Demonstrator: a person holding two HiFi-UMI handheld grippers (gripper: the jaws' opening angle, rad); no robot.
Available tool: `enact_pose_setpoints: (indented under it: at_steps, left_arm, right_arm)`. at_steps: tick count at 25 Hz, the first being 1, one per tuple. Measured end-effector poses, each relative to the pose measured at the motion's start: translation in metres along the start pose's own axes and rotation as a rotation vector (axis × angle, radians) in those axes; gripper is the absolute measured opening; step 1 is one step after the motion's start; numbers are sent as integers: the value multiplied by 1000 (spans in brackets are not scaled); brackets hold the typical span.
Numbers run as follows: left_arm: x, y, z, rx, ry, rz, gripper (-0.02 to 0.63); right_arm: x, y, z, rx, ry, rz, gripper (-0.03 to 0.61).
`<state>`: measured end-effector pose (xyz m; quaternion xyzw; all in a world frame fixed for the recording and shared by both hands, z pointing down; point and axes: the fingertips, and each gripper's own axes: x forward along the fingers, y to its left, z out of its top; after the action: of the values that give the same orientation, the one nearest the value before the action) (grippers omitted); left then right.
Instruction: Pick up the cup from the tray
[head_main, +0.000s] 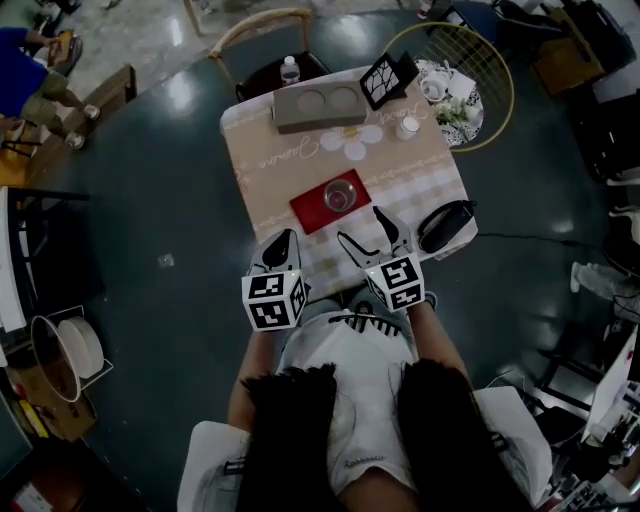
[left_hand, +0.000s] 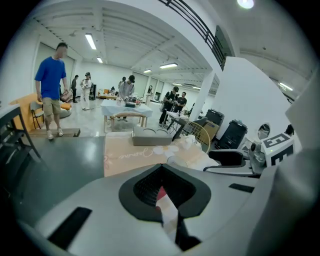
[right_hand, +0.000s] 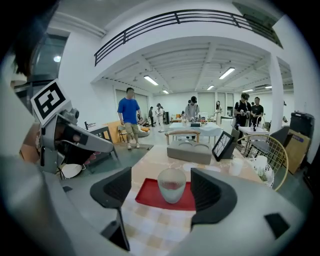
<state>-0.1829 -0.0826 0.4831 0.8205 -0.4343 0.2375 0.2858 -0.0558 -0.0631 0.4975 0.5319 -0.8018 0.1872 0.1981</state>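
Red tray (head_main: 312, 210) lies mid-table on the checked cloth (head_main: 420, 185) in the dim head view, and the clear cup (head_main: 340, 196) stands on its 3 o'clock half; whether it holds anything is hard to make out. At the tray's 7 o'clock the left gripper (head_main: 283, 240) shows its jaws drawn together to one point. At 5 o'clock the right gripper (head_main: 359, 224) has its jaws splayed wide, short of the tray. In the left gripper view that gripper's own grey body fills the lower half, hiding tray and cup except for a red sliver in the slit between its pressed-together pads. In the right gripper view the cup stands upright on the tray at 12 o'clock, beyond the wide jaws, untouched; the pads cut off both tray ends.
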Motion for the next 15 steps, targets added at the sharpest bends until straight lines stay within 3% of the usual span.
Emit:
enact_pose_setpoints:
  at_steps: [4, 9, 15]
  left_arm:
    - [5, 1, 7, 5, -8, -5, 8]
    - [9, 9, 6, -25, 1, 15, 8]
    - [19, 19, -2, -60, 29, 67, 8]
  right_arm:
    - [10, 5, 1, -26, 10, 37, 382]
    - [27, -9, 3, -47, 7, 14, 395]
    - [55, -15, 2, -31, 17, 54, 403]
